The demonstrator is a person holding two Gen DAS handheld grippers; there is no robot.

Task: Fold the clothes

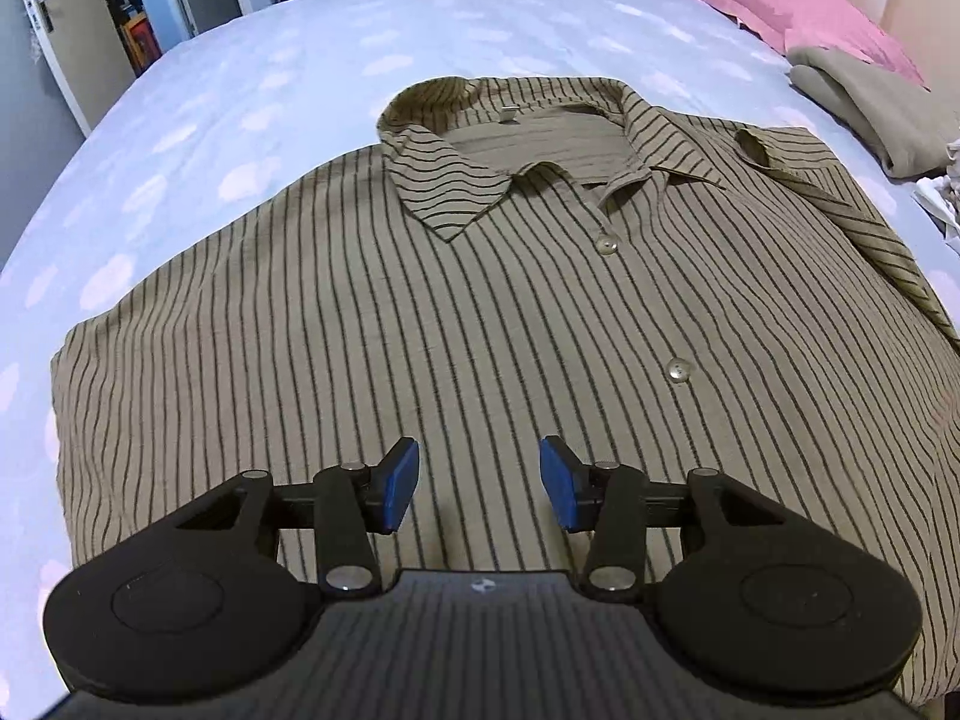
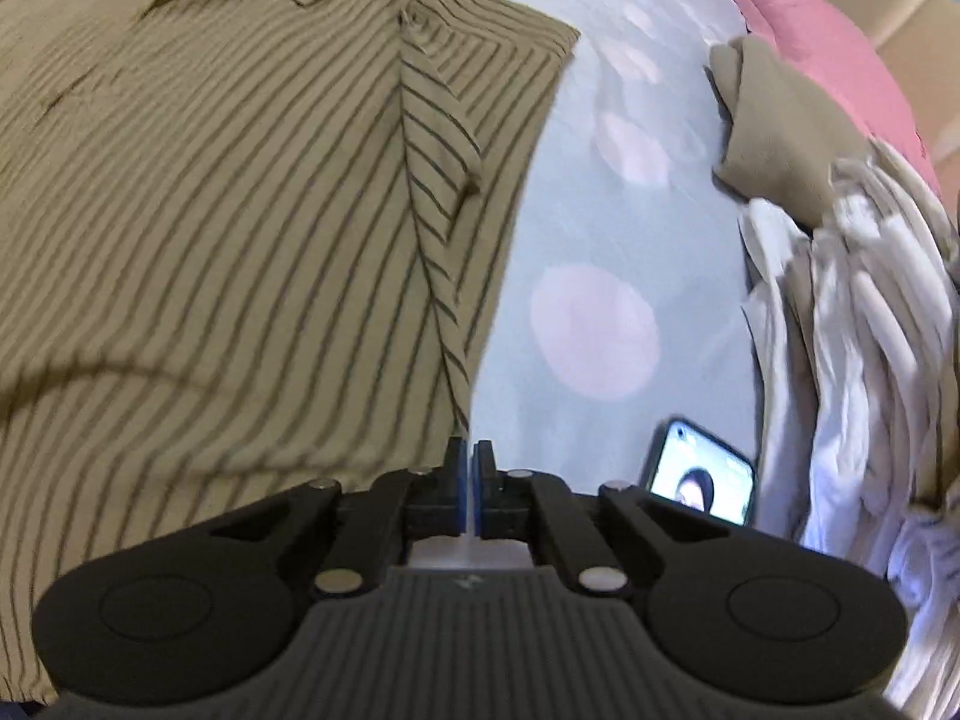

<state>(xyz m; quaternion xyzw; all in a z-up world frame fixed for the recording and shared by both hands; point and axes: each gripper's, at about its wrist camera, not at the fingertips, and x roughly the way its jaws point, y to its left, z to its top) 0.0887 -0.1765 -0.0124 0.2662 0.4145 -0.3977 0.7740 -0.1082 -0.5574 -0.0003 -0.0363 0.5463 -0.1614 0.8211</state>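
An olive shirt with dark stripes (image 1: 480,300) lies buttoned, front up, on the bed, its collar (image 1: 450,180) at the far side. My left gripper (image 1: 480,486) hovers open over the shirt's lower front, with nothing between its blue pads (image 1: 401,486). In the right wrist view the same shirt (image 2: 210,210) fills the left half. A sleeve (image 2: 438,180) is folded inward along its right edge. That edge runs down into my right gripper (image 2: 470,450), which is shut on the fabric at the tip.
The bed has a pale blue sheet (image 1: 240,90) with pink dots. To the right lie a pink pillow (image 2: 828,48), a folded olive garment (image 2: 774,126), a pile of white clothes (image 2: 852,330) and a lit phone (image 2: 702,474). A door (image 1: 42,30) stands far left.
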